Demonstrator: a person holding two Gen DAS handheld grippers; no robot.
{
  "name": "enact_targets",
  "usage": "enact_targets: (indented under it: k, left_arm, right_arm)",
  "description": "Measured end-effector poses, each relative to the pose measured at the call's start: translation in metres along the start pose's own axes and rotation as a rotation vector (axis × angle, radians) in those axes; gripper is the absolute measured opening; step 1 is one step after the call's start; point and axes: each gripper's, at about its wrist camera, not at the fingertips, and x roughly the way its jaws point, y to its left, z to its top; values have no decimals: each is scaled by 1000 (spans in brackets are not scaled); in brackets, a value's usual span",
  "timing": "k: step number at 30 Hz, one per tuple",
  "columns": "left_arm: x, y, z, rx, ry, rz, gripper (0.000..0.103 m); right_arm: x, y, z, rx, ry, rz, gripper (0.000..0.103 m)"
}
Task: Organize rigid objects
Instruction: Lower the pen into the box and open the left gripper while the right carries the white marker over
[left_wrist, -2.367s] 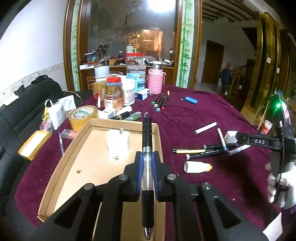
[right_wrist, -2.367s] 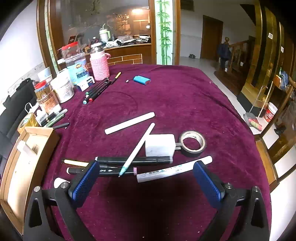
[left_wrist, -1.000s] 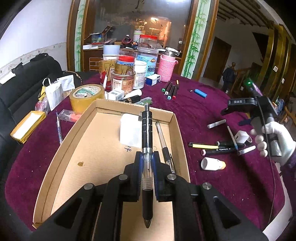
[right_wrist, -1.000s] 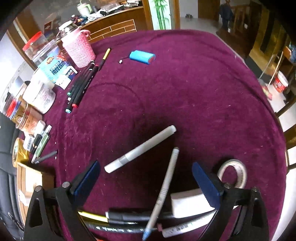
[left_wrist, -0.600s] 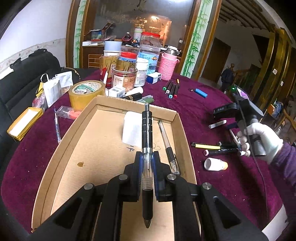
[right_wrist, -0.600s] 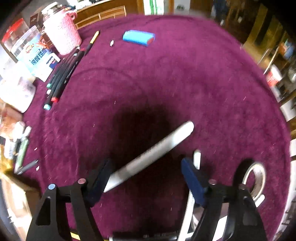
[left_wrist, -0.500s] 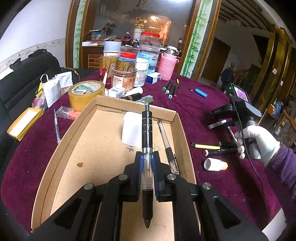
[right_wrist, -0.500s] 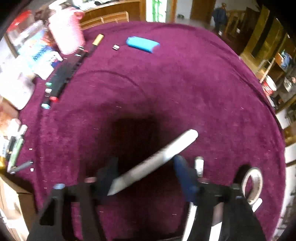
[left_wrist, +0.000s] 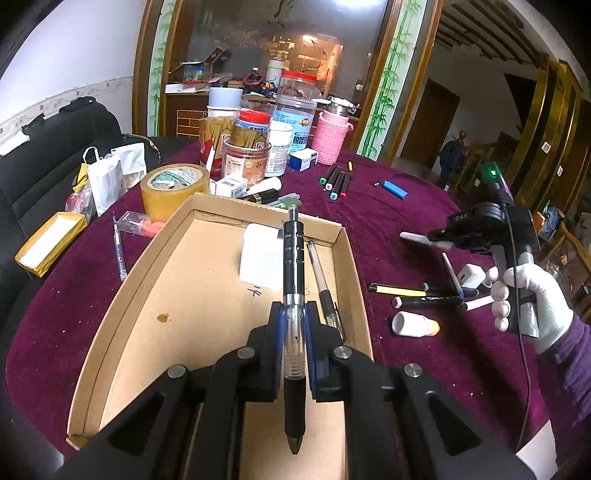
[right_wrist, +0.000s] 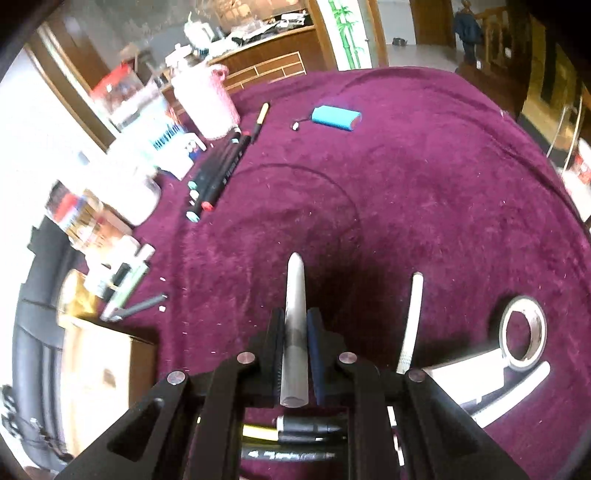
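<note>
My left gripper (left_wrist: 294, 332) is shut on a black and clear ballpoint pen (left_wrist: 293, 273), held above the open cardboard box (left_wrist: 122, 295). Inside the box lie a white block (left_wrist: 260, 258) and a second pen (left_wrist: 323, 284). My right gripper (right_wrist: 295, 343) is shut on a white marker (right_wrist: 294, 314), which points away along the fingers, lifted off the purple cloth. In the left wrist view a gloved hand (left_wrist: 532, 295) holds that right gripper (left_wrist: 439, 236) with the white marker (left_wrist: 415, 238) sticking out to the left. Below it lie several pens (left_wrist: 424, 293) in a loose pile.
Jars, a pink knitted bottle (left_wrist: 332, 138) and a tape roll (left_wrist: 173, 188) crowd the far side behind the box. Coloured markers (right_wrist: 218, 173) and a blue lighter (right_wrist: 336, 118) lie further out. A small tape roll (right_wrist: 522, 338), a white pen (right_wrist: 412, 321) and a white tube (left_wrist: 413, 324) lie near the right gripper.
My right gripper went from wide open over the white marker to shut on it and lifted it off the cloth. The left gripper kept still with its pen.
</note>
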Motion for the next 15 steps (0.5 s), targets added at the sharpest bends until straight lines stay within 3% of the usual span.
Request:
enact_targets:
  k: [5, 6, 7, 9, 15]
  left_arm:
    - [-8, -2, -5, 2, -11, 6, 10]
    - [-8, -1, -5, 4, -9, 6, 10]
    - [-8, -1, -6, 5, -6, 2, 10]
    - [-6, -2, -7, 9, -1, -3, 10]
    - [5, 5, -3, -8, 15, -7, 10]
  right_arm:
    - [6, -16, 6, 48, 28, -25, 16]
    - [10, -17, 5, 42, 45, -25, 24]
    - [16, -17, 5, 28, 70, -22, 38]
    - [28, -14, 4, 1, 101, -35, 53]
    - [46, 5, 4, -137, 86, -134, 56]
